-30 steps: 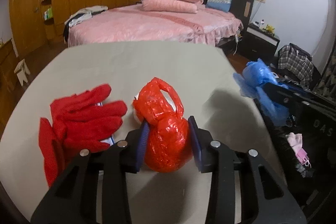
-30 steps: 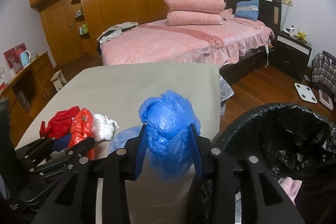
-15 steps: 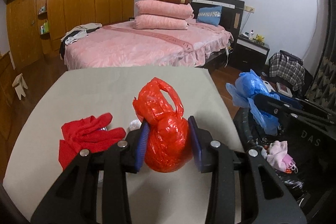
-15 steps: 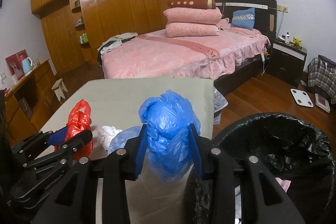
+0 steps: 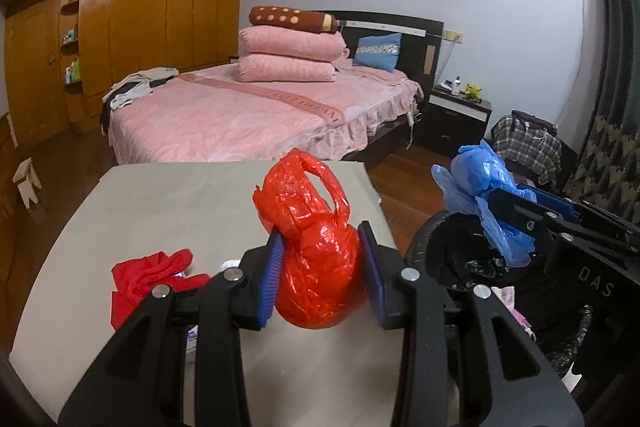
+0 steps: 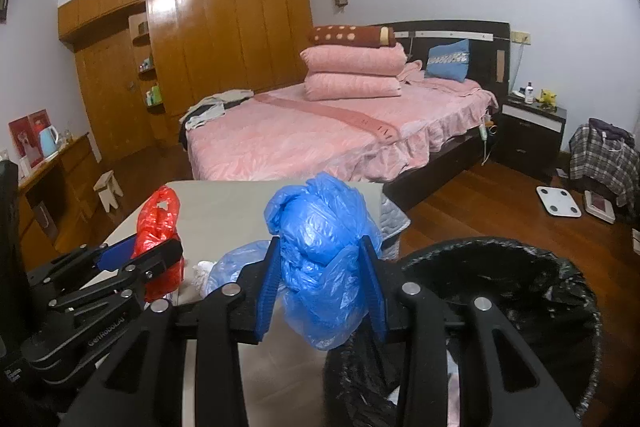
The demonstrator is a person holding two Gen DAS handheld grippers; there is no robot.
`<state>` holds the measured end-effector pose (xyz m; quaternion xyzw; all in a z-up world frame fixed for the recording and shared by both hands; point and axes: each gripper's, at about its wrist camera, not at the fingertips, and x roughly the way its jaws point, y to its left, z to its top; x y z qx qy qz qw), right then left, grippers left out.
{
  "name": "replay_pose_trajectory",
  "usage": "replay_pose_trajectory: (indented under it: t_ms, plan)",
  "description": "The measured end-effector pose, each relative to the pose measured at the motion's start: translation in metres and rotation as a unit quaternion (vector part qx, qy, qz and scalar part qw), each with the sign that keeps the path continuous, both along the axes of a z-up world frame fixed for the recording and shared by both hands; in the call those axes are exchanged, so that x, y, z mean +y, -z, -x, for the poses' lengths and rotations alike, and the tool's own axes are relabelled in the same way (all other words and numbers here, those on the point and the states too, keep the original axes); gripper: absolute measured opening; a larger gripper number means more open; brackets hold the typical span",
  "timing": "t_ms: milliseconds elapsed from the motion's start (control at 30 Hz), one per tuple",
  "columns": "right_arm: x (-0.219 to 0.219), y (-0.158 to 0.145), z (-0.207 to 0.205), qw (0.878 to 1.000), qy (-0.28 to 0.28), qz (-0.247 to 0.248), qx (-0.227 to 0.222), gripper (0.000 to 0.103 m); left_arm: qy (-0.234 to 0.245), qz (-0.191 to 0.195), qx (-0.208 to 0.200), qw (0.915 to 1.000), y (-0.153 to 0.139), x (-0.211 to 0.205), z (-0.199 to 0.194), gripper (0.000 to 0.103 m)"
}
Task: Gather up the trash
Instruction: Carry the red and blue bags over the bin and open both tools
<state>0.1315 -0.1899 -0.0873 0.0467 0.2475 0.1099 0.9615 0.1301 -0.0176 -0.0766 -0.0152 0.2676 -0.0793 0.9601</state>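
Note:
My left gripper (image 5: 320, 275) is shut on a crumpled red plastic bag (image 5: 312, 251) and holds it above the grey table (image 5: 160, 203); it also shows in the right wrist view (image 6: 158, 227). My right gripper (image 6: 322, 287) is shut on a crumpled blue plastic bag (image 6: 320, 251), held at the left rim of a bin lined with a black bag (image 6: 520, 291). In the left wrist view the blue bag (image 5: 484, 187) hangs over the bin (image 5: 452, 251). A white crumpled wad (image 6: 202, 271) and a pale blue bag (image 6: 236, 261) lie on the table.
Red gloves (image 5: 152, 275) lie on the table's left side. A pink bed (image 6: 328, 139) stands beyond the table, a nightstand (image 6: 532, 127) to its right, a wooden wardrobe (image 6: 224, 39) behind. A white scale (image 6: 558, 201) lies on the wood floor.
Both grippers have risen with their bags. The left one has lifted the red bag off the table and shifted right toward the bin; the right one has moved over the bin's rim.

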Motion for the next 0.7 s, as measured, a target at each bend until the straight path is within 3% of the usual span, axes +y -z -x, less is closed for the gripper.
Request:
replay_pose_trajectory:
  t_ms: [700]
  plan:
    - [-0.086,-0.026,0.042,0.994,0.102,0.010,-0.038,0.038,0.110,0.014,-0.042,0.9929,-0.027,-0.090,0.004,0.036]
